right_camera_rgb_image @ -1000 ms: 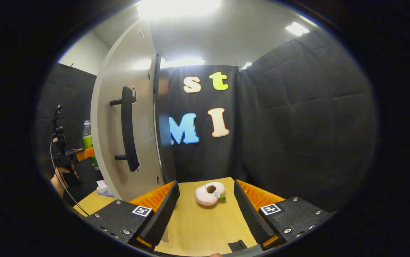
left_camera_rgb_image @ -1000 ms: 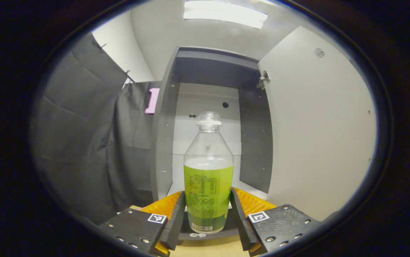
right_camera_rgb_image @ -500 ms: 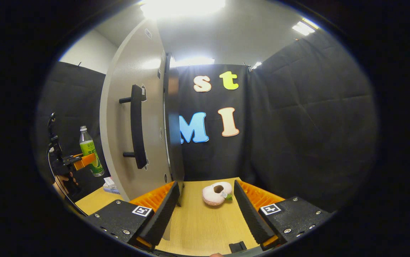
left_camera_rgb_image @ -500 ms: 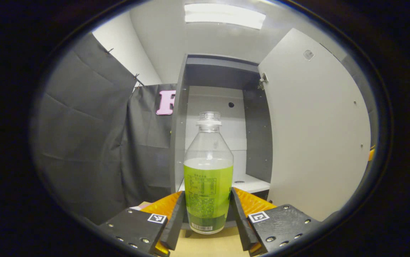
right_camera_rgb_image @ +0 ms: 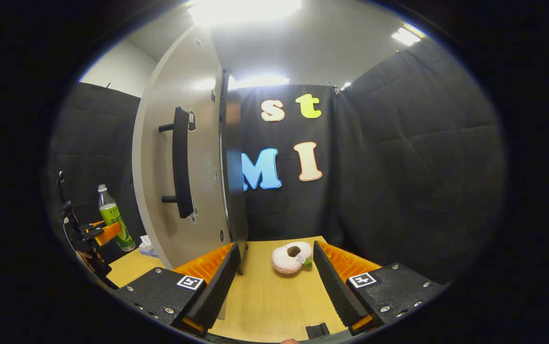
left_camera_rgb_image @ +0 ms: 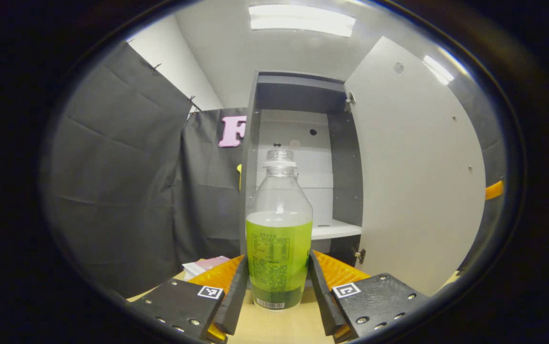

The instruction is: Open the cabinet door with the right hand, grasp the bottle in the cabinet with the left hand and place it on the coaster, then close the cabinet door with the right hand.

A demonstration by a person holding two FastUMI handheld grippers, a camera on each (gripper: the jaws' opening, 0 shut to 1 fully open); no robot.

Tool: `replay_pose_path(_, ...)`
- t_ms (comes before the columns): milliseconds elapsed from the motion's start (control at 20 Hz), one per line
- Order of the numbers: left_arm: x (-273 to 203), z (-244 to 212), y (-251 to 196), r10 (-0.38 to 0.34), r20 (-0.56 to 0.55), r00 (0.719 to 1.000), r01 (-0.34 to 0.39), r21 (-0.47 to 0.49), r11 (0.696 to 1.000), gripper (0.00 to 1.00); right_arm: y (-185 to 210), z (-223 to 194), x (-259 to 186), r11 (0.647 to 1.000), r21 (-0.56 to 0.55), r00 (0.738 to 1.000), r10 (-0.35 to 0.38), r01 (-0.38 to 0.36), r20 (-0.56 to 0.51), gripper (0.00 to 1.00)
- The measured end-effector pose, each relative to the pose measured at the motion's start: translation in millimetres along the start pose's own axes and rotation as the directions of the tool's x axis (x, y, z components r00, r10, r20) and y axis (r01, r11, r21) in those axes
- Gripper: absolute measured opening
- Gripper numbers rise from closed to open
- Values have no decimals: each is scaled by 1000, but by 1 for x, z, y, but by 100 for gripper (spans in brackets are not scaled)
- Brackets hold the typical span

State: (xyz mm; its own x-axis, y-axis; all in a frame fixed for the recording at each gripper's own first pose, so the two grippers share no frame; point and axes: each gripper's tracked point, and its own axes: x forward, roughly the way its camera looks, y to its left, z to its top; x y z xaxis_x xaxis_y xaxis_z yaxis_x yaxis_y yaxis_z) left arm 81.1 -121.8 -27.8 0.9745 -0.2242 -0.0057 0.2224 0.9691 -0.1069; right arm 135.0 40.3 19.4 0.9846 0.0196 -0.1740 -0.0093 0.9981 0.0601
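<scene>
Clearly, in the left gripper view, left gripper point(left_camera_rgb_image: 278, 282) clamped on the bottle point(left_camera_rgb_image: 279, 239) low on its labelled body, out of the cabinet point(left_camera_rgb_image: 298, 157), above the table. Probably light, slick, top-heavy if tilted. From the right gripper view: right gripper point(right_camera_rgb_image: 277, 282) spread, empty, beside the door point(right_camera_rgb_image: 179, 157).

The clear plastic bottle of green drink point(left_camera_rgb_image: 279, 229) stands before the grey open-fronted cabinet point(left_camera_rgb_image: 298, 95), whose pale flat door point(left_camera_rgb_image: 417, 172) swings right of it.

One bottle point(left_camera_rgb_image: 279, 229), one cabinet point(left_camera_rgb_image: 298, 157) with one door point(left_camera_rgb_image: 417, 167), one door handle point(right_camera_rgb_image: 181, 162), one plush toy point(right_camera_rgb_image: 291, 257), two tongs.
</scene>
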Motion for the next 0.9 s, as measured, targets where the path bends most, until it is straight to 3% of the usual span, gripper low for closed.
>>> replay_pose_path(300, -31, -41, 11, 12, -12, 1000, -12, -18, 1000, 68, 1, -8, 7, 1000, -23, 1000, -4, 3, -18, 95)
replay_pose_path(350, -33, -50, 14, 16, -17, 1000, -16, -20, 1000, 72, 2, -10, 8, 1000, -26, 1000, -6, 6, -22, 94)
replay_pose_path(900, -63, -144, 23, 53, -106, 993, -55, -15, 998, 68, -9, -35, 20, 996, -58, 994, -65, 60, -89, 95)
